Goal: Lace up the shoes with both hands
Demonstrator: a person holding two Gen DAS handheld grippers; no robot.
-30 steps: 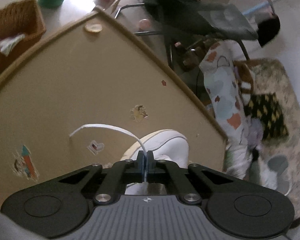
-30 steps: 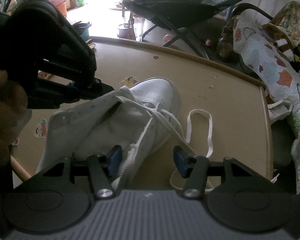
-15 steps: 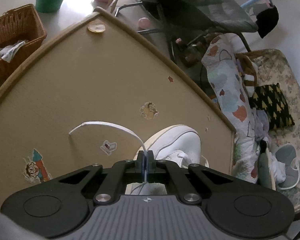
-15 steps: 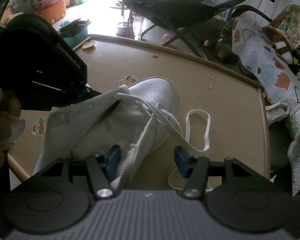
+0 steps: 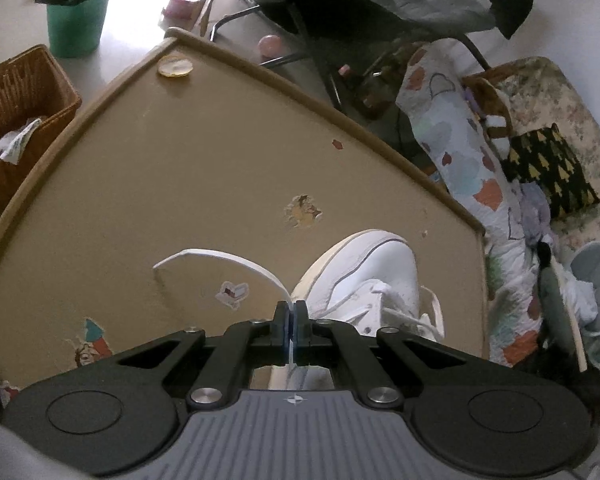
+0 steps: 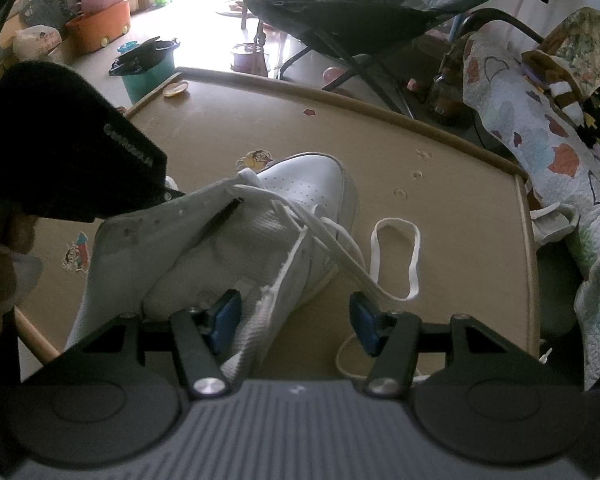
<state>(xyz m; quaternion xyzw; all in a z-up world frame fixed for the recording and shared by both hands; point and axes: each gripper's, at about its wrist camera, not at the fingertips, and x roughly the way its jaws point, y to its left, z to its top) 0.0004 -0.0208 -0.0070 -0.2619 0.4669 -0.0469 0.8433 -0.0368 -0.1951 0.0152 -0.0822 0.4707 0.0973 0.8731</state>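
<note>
Here the white shoe (image 6: 300,184) lies half-laced, its lace (image 5: 220,258) pinched in the left gripper (image 5: 291,322), the right gripper (image 6: 294,320) wide.

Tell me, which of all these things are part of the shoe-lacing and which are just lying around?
Part of the job:
white shoe
white lace, pinched in the left gripper
right gripper, open beside the shoe

Just lying about:
wicker basket
green bucket
folding chair
patterned quilt

Left gripper (image 5: 291,322) pinched on white lace (image 5: 236,258) beside white shoe (image 5: 364,272).
</note>
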